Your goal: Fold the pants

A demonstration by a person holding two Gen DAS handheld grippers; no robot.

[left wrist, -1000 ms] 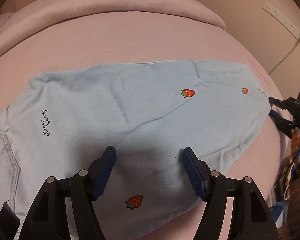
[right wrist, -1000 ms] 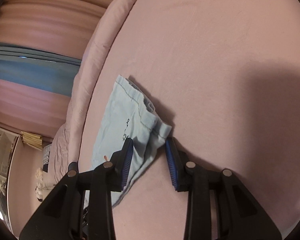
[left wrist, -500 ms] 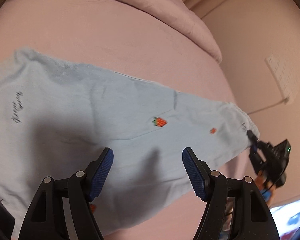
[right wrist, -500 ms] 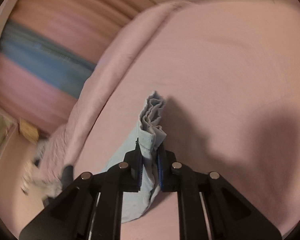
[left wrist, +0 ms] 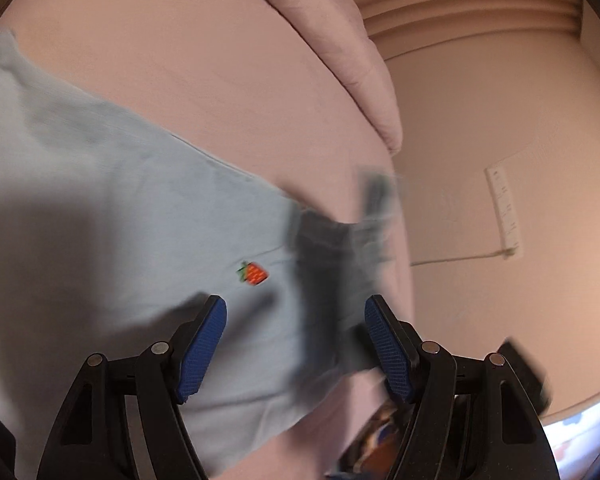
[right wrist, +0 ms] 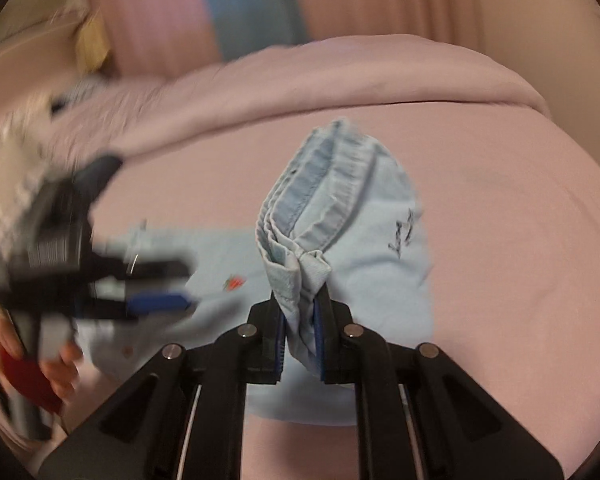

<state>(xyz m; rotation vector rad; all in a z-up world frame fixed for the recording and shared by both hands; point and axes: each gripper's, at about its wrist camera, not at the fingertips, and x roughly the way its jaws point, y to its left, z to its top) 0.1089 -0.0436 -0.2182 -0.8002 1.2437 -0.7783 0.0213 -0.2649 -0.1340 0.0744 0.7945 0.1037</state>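
Light blue pants (left wrist: 112, 216) with strawberry patches lie on a pink bed. In the right wrist view my right gripper (right wrist: 300, 312) is shut on the bunched end of the pants (right wrist: 320, 208) and holds it lifted above the rest of the fabric. My left gripper (left wrist: 296, 336) is open and empty, hovering just above the pants near a strawberry patch (left wrist: 254, 273). The left gripper also shows blurred at the left of the right wrist view (right wrist: 156, 284). The lifted end and right gripper show as a dark blur in the left wrist view (left wrist: 340, 248).
A rolled pink duvet (left wrist: 340, 32) lies along the far side of the bed (right wrist: 520, 240). A wall with a white power strip (left wrist: 504, 208) stands beyond the bed's right edge. Curtains (right wrist: 228, 8) hang behind the bed.
My right gripper closed on the end of the pants, lifted it and swung it over the fabric. My left gripper moved right along the pants, still open.
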